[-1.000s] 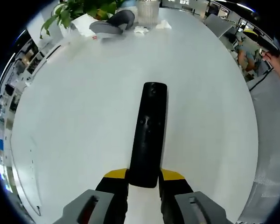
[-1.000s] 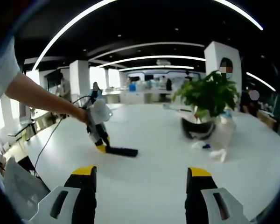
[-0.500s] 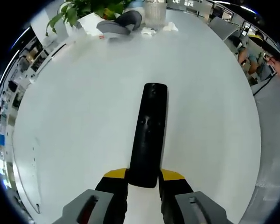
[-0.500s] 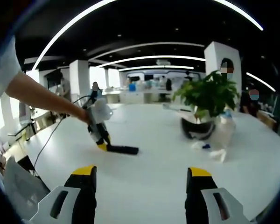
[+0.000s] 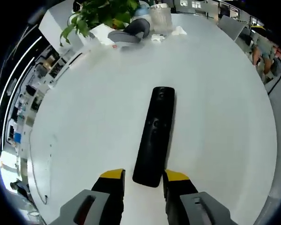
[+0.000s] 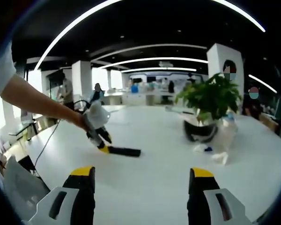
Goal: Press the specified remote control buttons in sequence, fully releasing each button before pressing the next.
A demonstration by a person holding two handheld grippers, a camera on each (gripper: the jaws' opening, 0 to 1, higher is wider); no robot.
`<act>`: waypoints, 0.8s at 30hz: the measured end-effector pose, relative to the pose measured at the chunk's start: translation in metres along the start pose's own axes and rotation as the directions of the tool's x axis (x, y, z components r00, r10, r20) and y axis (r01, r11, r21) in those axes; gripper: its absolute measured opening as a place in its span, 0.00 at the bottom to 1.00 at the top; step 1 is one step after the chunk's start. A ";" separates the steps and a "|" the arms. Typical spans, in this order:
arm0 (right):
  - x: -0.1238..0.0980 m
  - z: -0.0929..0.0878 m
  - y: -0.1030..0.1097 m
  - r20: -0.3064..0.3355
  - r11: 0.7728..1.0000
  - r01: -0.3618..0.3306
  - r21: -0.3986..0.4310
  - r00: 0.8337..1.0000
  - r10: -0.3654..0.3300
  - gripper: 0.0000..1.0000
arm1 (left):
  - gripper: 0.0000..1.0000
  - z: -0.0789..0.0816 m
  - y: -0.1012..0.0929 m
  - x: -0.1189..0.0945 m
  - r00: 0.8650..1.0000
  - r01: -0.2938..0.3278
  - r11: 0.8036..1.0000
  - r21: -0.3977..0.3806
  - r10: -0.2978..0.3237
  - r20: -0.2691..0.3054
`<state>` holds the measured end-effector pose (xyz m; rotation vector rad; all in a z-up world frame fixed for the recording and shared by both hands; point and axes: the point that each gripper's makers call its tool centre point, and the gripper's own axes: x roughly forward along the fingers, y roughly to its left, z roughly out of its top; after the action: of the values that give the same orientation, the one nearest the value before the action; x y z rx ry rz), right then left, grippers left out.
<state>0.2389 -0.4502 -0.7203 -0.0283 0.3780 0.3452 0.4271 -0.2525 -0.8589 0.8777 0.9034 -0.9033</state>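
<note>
**Left jaws parted off the remote; right jaws wide and empty**

The jaws of the left gripper (image 5: pixel 141 180) stand a little apart with the near end of the remote control (image 5: pixel 154 135) sitting between their yellow tips; a sliver of white shows along each side, so they look loosened rather than clamped. Half a second ago the same tips pressed tight against the black body. The jaws of the right gripper (image 6: pixel 139 180) are spread wide with nothing between them, as before.

In the left gripper view the remote lies flat on the white table (image 5: pixel 84 122), running from 6 o'clock up toward 12 o'clock with a slight lean to 1 o'clock. Its far end now sits lower in the view than earlier, and more table shows beyond it; the camera has drawn back. In the right gripper view the remote (image 6: pixel 124 151) lies at about 9 o'clock of centre, with the left gripper (image 6: pixel 97 133) at its near end and the person's arm (image 6: pixel 35 101) reaching in from 9 o'clock.

Bare table surrounds the remote on all sides. The potted plant (image 5: pixel 103 14), a dark helmet-like item (image 5: pixel 131 33), a clear container (image 5: pixel 160 14) and crumpled tissues (image 5: pixel 178 31) cluster well apart at 12 o'clock. The table's curved edge runs along 3 o'clock and 9 o'clock.
</note>
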 end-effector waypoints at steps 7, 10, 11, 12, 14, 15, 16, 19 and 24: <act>-0.001 0.002 -0.001 0.011 1.000 -0.003 0.008 1.000 0.003 0.81 | 0.50 -0.003 0.015 -0.004 0.992 -0.120 0.988 -0.096 0.122 0.012; -0.002 0.003 0.000 0.015 1.000 -0.006 0.004 1.000 0.006 0.82 | 0.56 -0.005 0.018 -0.006 0.990 -0.137 0.982 -0.128 0.141 0.019; -0.002 0.004 0.000 0.016 1.000 -0.007 0.003 1.000 0.007 0.82 | 0.58 -0.006 0.018 -0.006 0.990 -0.136 0.979 -0.153 0.140 0.018; -0.002 0.004 0.000 0.018 1.000 -0.007 0.004 1.000 0.007 0.82 | 0.60 -0.008 0.020 -0.006 0.988 -0.146 0.973 -0.178 0.151 0.019; -0.002 0.004 0.000 0.015 1.000 -0.008 0.003 1.000 0.008 0.82 | 0.64 -0.009 0.022 -0.008 0.985 -0.162 0.969 -0.187 0.170 0.028; -0.001 0.004 0.000 0.015 1.000 -0.009 0.002 1.000 0.009 0.83 | 0.67 -0.010 0.024 -0.009 0.981 -0.179 0.965 -0.192 0.189 0.034; -0.001 0.004 0.000 0.014 1.000 -0.010 -0.001 1.000 0.010 0.83 | 0.70 -0.010 0.023 -0.010 0.981 -0.179 0.965 -0.191 0.189 0.034; -0.001 0.004 0.001 0.014 1.000 -0.010 -0.009 1.000 0.010 0.84 | 0.79 -0.014 0.027 -0.013 0.973 -0.214 0.948 -0.235 0.229 0.039; -0.002 0.004 0.001 0.013 1.000 -0.012 -0.012 1.000 0.012 0.84 | 0.94 -0.022 0.029 -0.017 0.961 -0.245 0.922 -0.299 0.271 0.047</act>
<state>0.2384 -0.4493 -0.7163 -0.0354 0.3633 0.3590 0.4422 -0.2183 -0.8440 0.6769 0.7977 -0.5572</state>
